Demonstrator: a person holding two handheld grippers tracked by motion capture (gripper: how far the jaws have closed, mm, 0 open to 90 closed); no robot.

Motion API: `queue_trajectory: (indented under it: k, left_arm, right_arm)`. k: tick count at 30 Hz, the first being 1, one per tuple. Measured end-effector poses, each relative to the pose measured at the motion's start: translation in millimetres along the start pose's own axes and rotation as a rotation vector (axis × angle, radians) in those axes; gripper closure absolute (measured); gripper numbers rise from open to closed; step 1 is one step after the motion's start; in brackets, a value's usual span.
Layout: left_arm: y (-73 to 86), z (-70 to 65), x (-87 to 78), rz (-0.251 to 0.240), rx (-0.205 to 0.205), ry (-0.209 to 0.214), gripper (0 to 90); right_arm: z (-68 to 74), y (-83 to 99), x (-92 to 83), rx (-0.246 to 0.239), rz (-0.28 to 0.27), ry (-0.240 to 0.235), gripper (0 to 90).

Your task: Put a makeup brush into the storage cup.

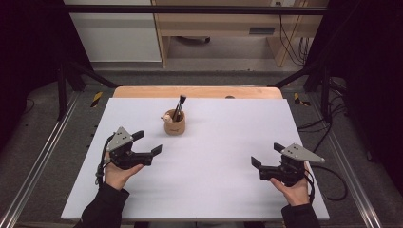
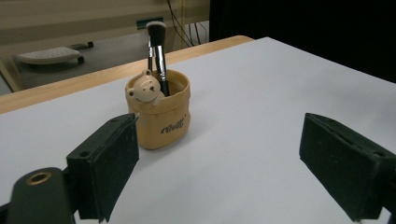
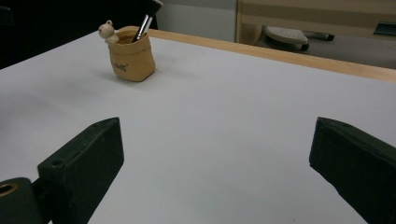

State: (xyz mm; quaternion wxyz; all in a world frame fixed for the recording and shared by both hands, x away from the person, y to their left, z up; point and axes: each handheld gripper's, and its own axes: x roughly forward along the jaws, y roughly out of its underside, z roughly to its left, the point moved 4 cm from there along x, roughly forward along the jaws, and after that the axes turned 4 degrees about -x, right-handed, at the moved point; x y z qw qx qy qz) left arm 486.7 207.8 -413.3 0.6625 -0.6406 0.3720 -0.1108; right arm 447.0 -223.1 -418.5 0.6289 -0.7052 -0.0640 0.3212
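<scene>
Sitting just above the middle of the high view, a little left of centre, the tan cup (image 1: 174,126) is standing upright on the white table (image 1: 218,190), with a little bear figure (image 1: 167,117) at its rim and the makeup brush (image 1: 179,107) leaning inside it, bristles up and handle tilting toward the upper right of the frame. The left gripper (image 1: 147,144) is hovering at the lower left of the cup, near it but apart, so the cup is lying up and to the right of its jaws, which are standing wide apart and holding nothing. In the left gripper view the cup (image 2: 159,114) is showing in the left half of the frame, right behind the left jaw rather than centred in the gap, with the brush (image 2: 158,51) rising nearly straight above it. The right gripper (image 1: 265,157) is waiting at the lower right of the high view, well apart from the cup, its jaws also spread wide and empty; in the right gripper view the cup (image 3: 130,58) is appearing far off in the upper left. Judging by this, the left hand is the nearer one, and any reach for the brush is calling for a small shift to centre the handle between its jaws.
</scene>
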Motion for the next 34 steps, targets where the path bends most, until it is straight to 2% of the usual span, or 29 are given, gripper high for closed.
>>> queue_trajectory:
  k: [18, 24, 30, 34]
  left_arm:
    - [30.1, 17.7, -36.6, 0.022, -0.017, -0.067, 8.5]
    - [41.6, 25.4, -46.1, 0.024, -0.048, -0.085, 8.4]
    - [47.5, 27.7, -47.1, 0.029, -0.065, -0.090, 8.5]
    - [48.6, 27.2, -46.5, 0.039, -0.058, -0.093, 8.4]
  right_arm:
    - [0.4, 3.5, 2.1, -0.002, 0.015, 0.003, 3.6]
    - [0.2, 4.4, 1.7, -0.006, 0.013, 0.000, 3.6]
    - [0.7, 5.9, 1.9, -0.005, 0.013, -0.004, 3.6]
    - [1.5, 7.4, 2.8, -0.005, 0.021, -0.005, 3.6]
